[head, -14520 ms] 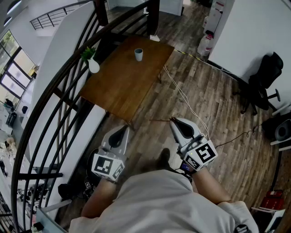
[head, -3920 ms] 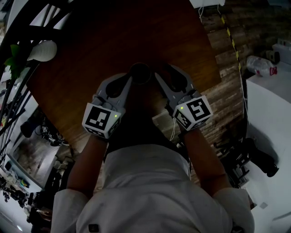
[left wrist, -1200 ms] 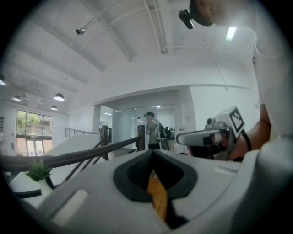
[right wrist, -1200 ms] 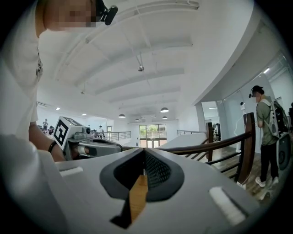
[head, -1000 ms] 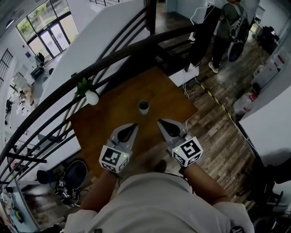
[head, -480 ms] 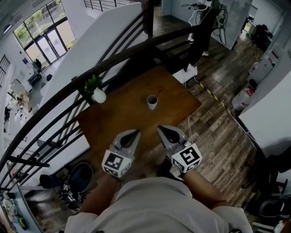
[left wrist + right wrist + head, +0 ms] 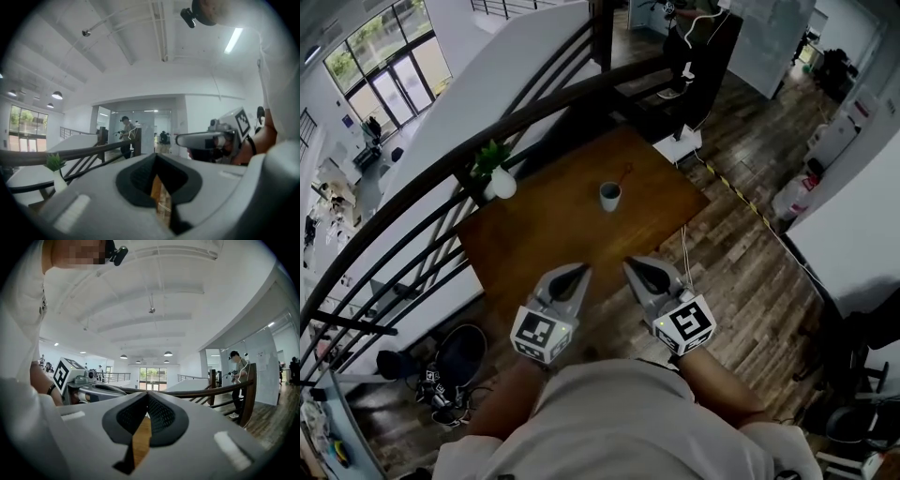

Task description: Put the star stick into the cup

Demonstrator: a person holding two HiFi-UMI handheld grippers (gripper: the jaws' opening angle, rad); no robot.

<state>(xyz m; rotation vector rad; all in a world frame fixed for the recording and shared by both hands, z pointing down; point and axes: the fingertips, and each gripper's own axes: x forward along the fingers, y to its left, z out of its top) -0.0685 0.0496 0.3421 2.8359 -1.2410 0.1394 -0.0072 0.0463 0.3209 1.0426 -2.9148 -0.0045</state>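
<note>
A small pale cup (image 7: 608,195) stands on the brown wooden table (image 7: 553,234), towards its far side. A thin stick (image 7: 623,174) seems to lean out of the cup, up and to the right; its star is too small to make out. My left gripper (image 7: 575,273) and right gripper (image 7: 635,267) hover side by side over the table's near edge, well short of the cup. Both are shut with nothing between their fingers. The left gripper view shows its own jaws (image 7: 157,158) together and the right gripper (image 7: 206,138) beside them. The right gripper view shows its own jaws (image 7: 146,397) together too.
A white vase with a green plant (image 7: 499,182) stands at the table's left corner, by the dark curved railing (image 7: 441,178). Cables (image 7: 689,258) trail over the wood floor to the right. A white box (image 7: 677,146) lies past the table. A person (image 7: 682,28) stands far back.
Both grippers have drawn back from the cup together, staying shut. The cup now lies farther off, and the table sits farther up in the head view.
</note>
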